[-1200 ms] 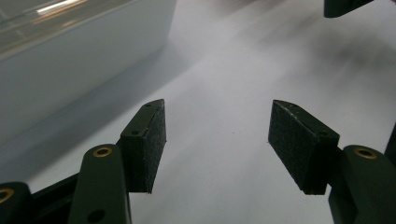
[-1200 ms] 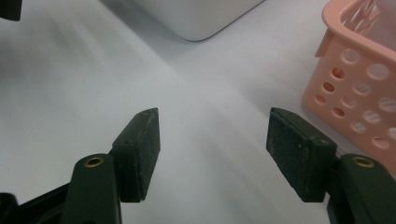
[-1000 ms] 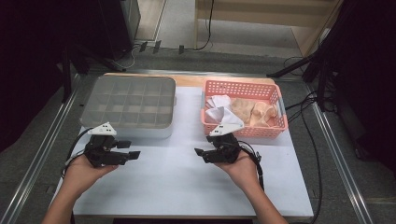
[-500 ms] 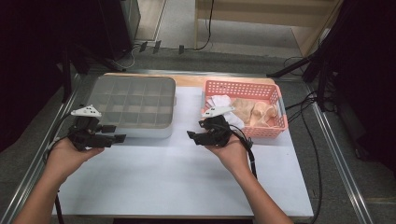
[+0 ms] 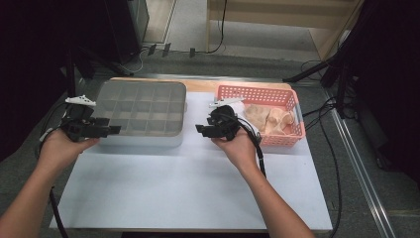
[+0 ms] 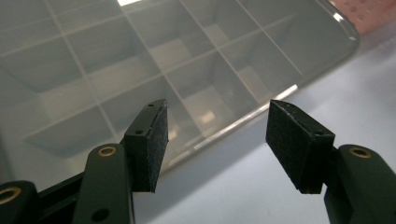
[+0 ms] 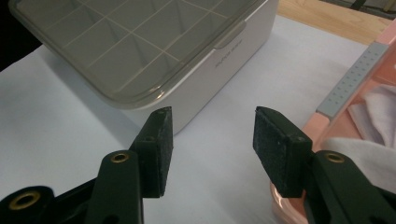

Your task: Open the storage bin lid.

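A white counter (image 5: 188, 193) carries a lidded grey box (image 5: 141, 111) of square compartments at its far left and a pink basket (image 5: 285, 99) at its far right, the two well apart. Pale cloths (image 5: 267, 118) lie bunched inside the basket. The left tongs (image 5: 113, 130) hang at the box's near left corner, above the edge of its clear lid (image 6: 140, 60), jaws wide with nothing between them. The right tongs (image 5: 199, 130) sit in the gap between box and basket, pointing toward the box's right wall; their jaws have just been closing a little, yet remain wide apart and empty. In the right gripper view the box's latch (image 7: 231, 35) faces those jaws across bare counter, with the basket's rim just beside the right-hand jaw. A person's forearms reach in from the near edge.
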`<move>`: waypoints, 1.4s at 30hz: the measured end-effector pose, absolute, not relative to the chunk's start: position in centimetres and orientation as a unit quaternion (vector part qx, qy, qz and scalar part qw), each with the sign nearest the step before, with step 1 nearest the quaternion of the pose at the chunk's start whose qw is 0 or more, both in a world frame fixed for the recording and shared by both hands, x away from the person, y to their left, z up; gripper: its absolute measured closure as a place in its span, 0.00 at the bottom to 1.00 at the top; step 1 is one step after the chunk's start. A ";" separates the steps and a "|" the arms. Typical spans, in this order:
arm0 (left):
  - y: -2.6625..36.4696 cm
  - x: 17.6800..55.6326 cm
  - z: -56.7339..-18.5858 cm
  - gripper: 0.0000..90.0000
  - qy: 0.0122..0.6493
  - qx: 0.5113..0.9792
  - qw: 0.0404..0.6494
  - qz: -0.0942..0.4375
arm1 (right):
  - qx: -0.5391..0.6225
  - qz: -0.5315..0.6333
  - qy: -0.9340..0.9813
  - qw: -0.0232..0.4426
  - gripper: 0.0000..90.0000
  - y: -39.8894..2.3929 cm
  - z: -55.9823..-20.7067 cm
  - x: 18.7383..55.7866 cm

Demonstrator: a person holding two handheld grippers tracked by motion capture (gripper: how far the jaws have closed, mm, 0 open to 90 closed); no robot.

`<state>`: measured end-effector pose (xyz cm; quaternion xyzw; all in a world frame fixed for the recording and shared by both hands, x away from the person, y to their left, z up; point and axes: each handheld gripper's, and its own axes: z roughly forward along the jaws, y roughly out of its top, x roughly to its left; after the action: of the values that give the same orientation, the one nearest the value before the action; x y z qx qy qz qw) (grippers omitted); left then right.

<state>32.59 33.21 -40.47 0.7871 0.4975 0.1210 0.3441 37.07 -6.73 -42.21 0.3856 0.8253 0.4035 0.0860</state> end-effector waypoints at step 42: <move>41.9 41.4 -41.8 0.49 0.626 0.718 0.271 0.139 | 0.524 0.316 0.788 0.069 0.66 -0.9 -42.0 45.4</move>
<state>41.44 41.88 -41.76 0.7181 0.6258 0.1388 0.2710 45.41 -0.92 -41.95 0.5235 0.7880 0.3165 0.0694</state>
